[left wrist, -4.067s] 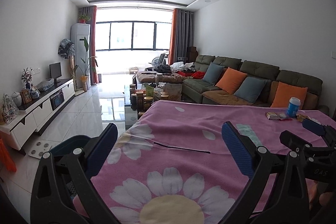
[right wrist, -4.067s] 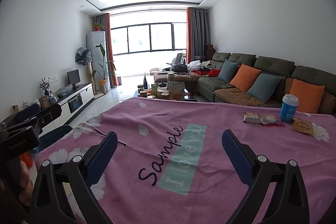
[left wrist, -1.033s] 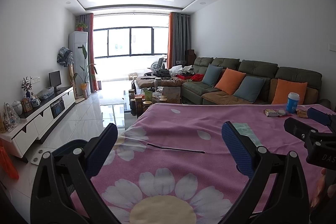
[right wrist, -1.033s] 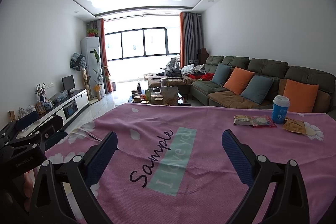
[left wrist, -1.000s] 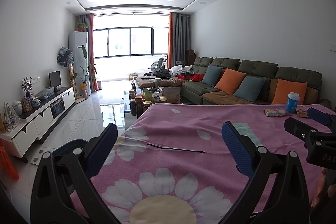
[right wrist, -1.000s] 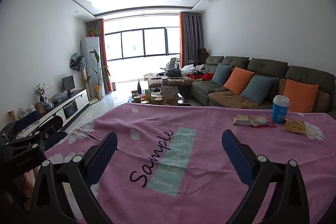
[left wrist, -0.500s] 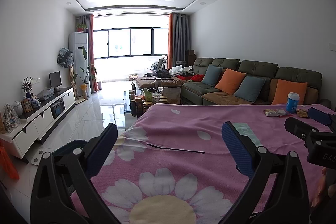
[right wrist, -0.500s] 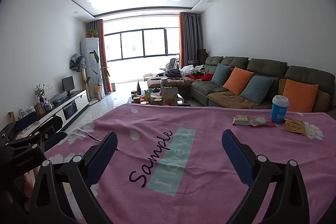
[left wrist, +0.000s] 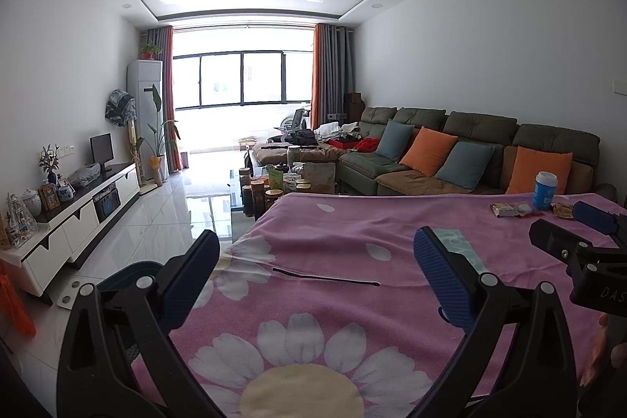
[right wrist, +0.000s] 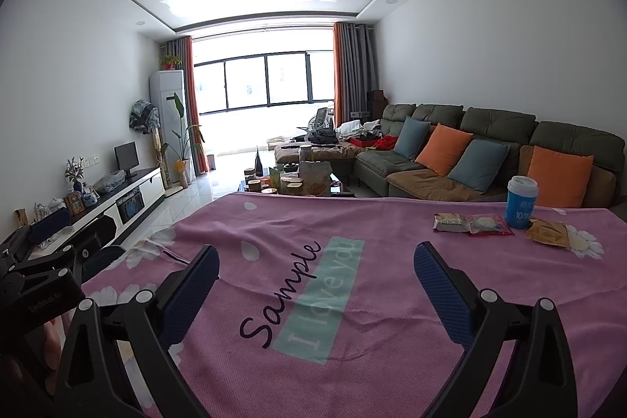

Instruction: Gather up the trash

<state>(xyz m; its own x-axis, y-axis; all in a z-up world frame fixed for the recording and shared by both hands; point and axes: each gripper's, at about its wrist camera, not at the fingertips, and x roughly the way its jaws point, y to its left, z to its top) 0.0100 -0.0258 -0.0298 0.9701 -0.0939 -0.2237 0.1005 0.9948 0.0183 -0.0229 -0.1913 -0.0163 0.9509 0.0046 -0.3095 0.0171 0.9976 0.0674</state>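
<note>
A blue paper cup (right wrist: pixel 521 203) stands at the far right of the pink flowered cloth (right wrist: pixel 352 300). Beside it lie a white snack wrapper (right wrist: pixel 450 223), a red-edged wrapper (right wrist: pixel 490 224) and a brown wrapper (right wrist: pixel 548 234). They also show small in the left wrist view, with the cup (left wrist: pixel 544 190) at the far right. A thin black stick (left wrist: pixel 325 277) lies on the cloth ahead of my left gripper (left wrist: pixel 313 261). My left gripper is open and empty. My right gripper (right wrist: pixel 315 263) is open and empty, well short of the trash.
A dark blue bin (left wrist: pixel 129 271) stands on the floor left of the table edge. A coffee table with jars (left wrist: pixel 274 183) and a green sofa with cushions (right wrist: pixel 490 155) lie beyond. A TV cabinet (left wrist: pixel 70 222) runs along the left wall.
Over four seconds both grippers have lifted and tilted slightly; in the last second the views barely shift. Both grippers stay open and empty.
</note>
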